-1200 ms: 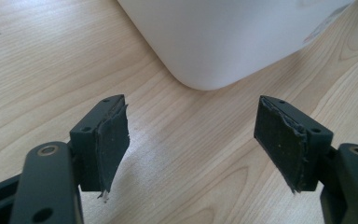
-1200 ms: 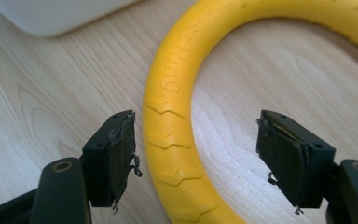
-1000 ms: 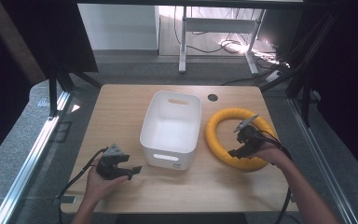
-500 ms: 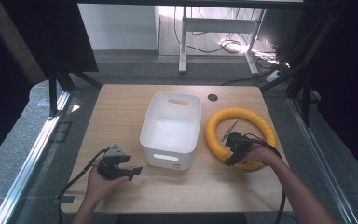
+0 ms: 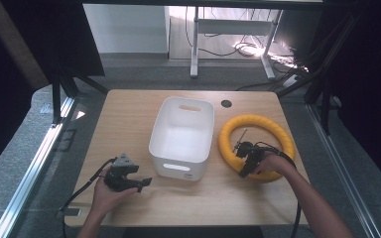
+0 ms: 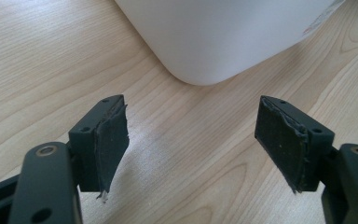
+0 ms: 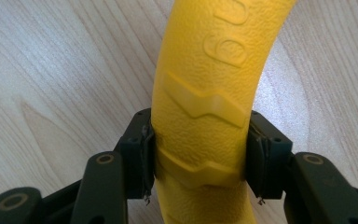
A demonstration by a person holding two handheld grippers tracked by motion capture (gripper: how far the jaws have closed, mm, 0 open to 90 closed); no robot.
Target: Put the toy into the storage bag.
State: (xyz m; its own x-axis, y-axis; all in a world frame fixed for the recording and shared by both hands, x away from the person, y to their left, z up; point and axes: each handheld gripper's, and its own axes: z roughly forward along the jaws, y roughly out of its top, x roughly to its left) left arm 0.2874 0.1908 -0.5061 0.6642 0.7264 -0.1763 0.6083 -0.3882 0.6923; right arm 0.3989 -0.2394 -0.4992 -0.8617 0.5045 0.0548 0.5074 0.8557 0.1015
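Observation:
A yellow ring (image 5: 258, 125) lies flat on the right half of the wooden table (image 5: 129, 114). My right gripper (image 5: 243, 166) has just been closing and is now shut on the ring's near-left arc; in the right gripper view both pads press the textured yellow ring (image 7: 200, 93) from either side. A white bin (image 5: 182, 136) stands in the middle of the table. My left gripper (image 5: 141, 182) rests low at the front left, open, with bare table between its pads (image 6: 109, 135) and the white bin's corner (image 6: 214, 37) just ahead.
A round dark cable hole (image 5: 226, 103) sits in the table behind the ring. Dark frame posts (image 5: 59, 94) flank the table, and a white desk frame (image 5: 228, 29) with cables stands on the floor beyond. Bare wood lies along the front edge between my hands.
My right gripper came down onto the ring's near-left arc and its jaws closed on it. The left gripper stayed where it was.

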